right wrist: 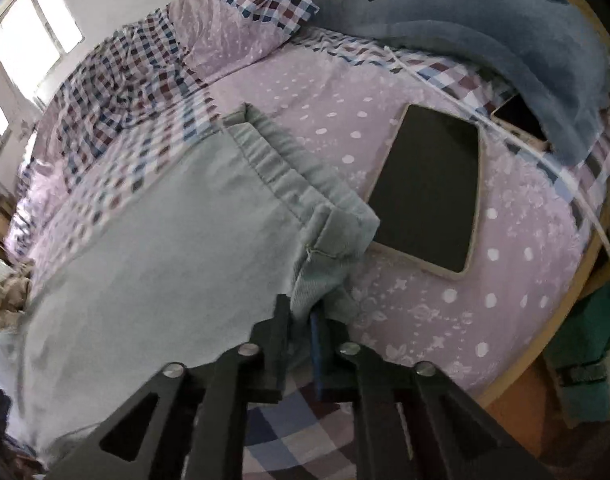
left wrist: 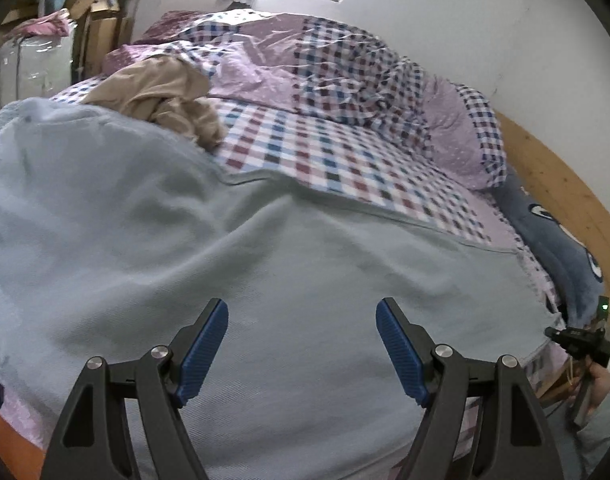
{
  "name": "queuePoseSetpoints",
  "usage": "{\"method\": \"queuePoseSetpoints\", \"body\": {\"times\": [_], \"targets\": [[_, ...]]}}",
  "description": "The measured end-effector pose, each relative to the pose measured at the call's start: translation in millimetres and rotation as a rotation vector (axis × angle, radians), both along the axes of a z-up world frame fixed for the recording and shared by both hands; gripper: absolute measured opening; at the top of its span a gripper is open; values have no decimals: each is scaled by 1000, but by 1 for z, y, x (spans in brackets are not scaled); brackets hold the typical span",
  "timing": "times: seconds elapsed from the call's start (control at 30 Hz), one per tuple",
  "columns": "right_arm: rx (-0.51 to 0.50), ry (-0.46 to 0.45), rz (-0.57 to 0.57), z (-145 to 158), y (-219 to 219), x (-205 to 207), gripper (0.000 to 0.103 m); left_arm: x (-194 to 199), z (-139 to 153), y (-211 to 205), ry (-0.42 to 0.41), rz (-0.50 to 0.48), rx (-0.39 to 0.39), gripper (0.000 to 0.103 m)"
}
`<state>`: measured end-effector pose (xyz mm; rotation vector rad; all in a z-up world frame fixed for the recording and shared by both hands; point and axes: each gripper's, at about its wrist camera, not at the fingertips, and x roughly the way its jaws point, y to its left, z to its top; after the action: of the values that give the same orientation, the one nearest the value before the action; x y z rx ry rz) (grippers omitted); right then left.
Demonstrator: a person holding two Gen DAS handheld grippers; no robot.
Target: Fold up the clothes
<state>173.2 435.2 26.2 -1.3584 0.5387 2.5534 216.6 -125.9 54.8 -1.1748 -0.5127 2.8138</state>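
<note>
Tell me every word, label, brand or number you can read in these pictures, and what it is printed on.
None can be read.
The tablet screen is dark and blank.
The blue plush blanket bears white shapes, cut off and not readable as letters.
The pale green garment shows no tag or print.
The cardboard boxes show no legible print.
</note>
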Motion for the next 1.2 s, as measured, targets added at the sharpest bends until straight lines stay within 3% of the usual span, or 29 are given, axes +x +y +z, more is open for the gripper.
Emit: {"method": "queuePoseSetpoints", "body": {"times": [0.1, 0.27, 0.33, 0.4, 0.5, 0.6, 0.67, 0.73, 0.77, 0.87, 1.03, 1.2], "targets": [[63, 16, -17, 9, -3, 5, 24, 11, -2, -9, 7, 32, 4, 80], [185, 170, -47, 40, -12, 33, 26, 26, -1, -11, 20, 34, 5, 80], [137, 223, -23, 47, -19, 40, 26, 33, -1, -11, 21, 36, 20, 80], [99, 274, 40, 54, -34, 42, 26, 40, 1, -10, 32, 30, 50, 80], [150, 305, 197, 57, -77, 42, 28, 47, 8, 5, 60, -15, 19, 80], [178, 272, 330, 46, -113, 37, 36, 44, -1, 18, 4, -51, -15, 80], [225, 209, 387, 34, -133, 30, 43, 36, -14, 23, -83, -53, -40, 80], [250, 145, 421, 23, -146, 22, 43, 27, -28, 25, -166, -38, -48, 80], [252, 119, 431, 19, -151, 18, 43, 26, -28, 26, -170, -33, -48, 80], [236, 189, 430, 30, -159, 20, 43, 25, -24, 30, -154, -21, -46, 80], [202, 322, 478, 52, -182, 21, 48, 25, -3, 33, -22, -48, -15, 80], [245, 353, 537, 48, -210, 0, 51, -3, 14, 21, 77, -95, 75, 80]]}}
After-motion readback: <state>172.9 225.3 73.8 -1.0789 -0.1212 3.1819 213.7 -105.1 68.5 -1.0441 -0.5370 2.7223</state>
